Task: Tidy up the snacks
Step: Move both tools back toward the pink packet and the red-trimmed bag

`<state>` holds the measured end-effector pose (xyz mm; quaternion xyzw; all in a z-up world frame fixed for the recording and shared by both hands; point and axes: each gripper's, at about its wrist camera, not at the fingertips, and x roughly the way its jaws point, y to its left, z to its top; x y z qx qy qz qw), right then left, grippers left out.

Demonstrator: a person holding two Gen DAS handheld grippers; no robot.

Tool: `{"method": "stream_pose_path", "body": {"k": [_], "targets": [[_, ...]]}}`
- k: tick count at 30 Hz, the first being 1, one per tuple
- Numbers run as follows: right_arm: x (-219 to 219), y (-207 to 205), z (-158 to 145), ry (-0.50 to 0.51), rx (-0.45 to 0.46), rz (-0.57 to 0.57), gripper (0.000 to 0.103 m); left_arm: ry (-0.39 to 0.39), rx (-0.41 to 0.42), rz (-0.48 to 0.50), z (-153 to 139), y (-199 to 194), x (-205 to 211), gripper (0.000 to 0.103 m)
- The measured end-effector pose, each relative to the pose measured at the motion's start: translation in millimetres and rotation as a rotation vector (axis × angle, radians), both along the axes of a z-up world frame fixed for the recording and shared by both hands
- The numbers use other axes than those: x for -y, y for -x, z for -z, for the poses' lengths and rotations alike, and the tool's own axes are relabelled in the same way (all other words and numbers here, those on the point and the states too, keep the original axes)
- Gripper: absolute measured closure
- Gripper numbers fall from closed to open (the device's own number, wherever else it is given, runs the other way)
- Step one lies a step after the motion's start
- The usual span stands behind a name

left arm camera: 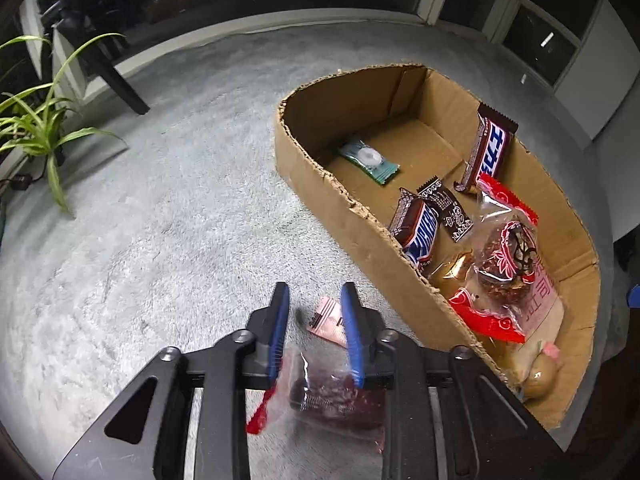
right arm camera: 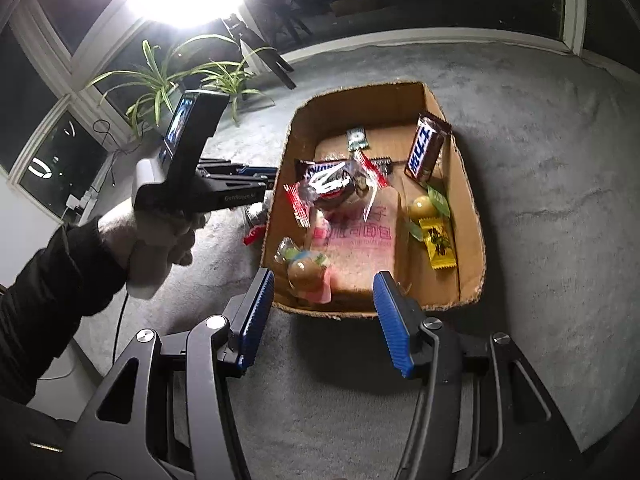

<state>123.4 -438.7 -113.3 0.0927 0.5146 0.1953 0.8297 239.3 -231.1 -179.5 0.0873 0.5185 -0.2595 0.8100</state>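
Note:
A cut-down cardboard box [left arm camera: 320, 184] [right arm camera: 468, 216] on grey carpet holds several snacks: Snickers bars [left arm camera: 490, 148] [right arm camera: 426, 148], a red-and-clear bread packet [left arm camera: 508, 256] [right arm camera: 352, 236], a green candy [left arm camera: 370, 158] and a yellow packet [right arm camera: 440, 244]. My left gripper [left arm camera: 314, 296] is open, just left of the box, over a red-edged clear snack packet [left arm camera: 332, 392] lying between and under its fingers; a pink wrapper [left arm camera: 330, 320] lies beside it. My right gripper [right arm camera: 324, 280] is wide open and empty at the box's near edge.
A spider plant [left arm camera: 36, 124] [right arm camera: 172, 76] stands at the carpet's left edge by dark windows. A dark chair leg [left arm camera: 120, 80] rests on the carpet beyond. The person's left hand and gripper body [right arm camera: 188, 168] are left of the box.

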Motion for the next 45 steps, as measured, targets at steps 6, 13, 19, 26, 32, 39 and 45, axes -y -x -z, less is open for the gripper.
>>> {"method": "stream_pose_path", "body": {"k": [6, 13, 19, 26, 32, 39, 45], "targets": [[7.5, 1.5, 12.7, -0.019, -0.047, 0.039, 0.049, -0.013, -0.009, 0.061, 7.4, -0.2, 11.0, 0.086], [2.6, 5.6, 11.1, -0.021, -0.049, 0.039, 0.049, -0.084, 0.005, 0.176, 8.6, 12.0, 18.8, 0.087], [-12.5, 5.6, 7.4, -0.026, -0.045, 0.015, 0.049, -0.122, 0.041, 0.231, 1.3, 40.1, 5.6, 0.087], [-43.3, 2.6, 5.9, -0.029, -0.041, -0.045, 0.049, -0.081, 0.045, 0.180, -4.0, 66.9, -31.5, 0.087], [-70.3, 3.0, 3.1, -0.054, -0.035, -0.106, 0.049, -0.037, 0.070, 0.118, -10.9, 84.0, -58.1, 0.087], [-111.5, -4.7, 17.3, -0.098, -0.038, -0.162, 0.049, 0.046, 0.153, -0.055, -34.4, 79.9, -96.1, 0.087], [-131.7, -20.9, 38.2, -0.132, -0.063, -0.110, 0.049, 0.129, 0.127, -0.113, -40.3, 99.5, -131.9, 0.087]]}}
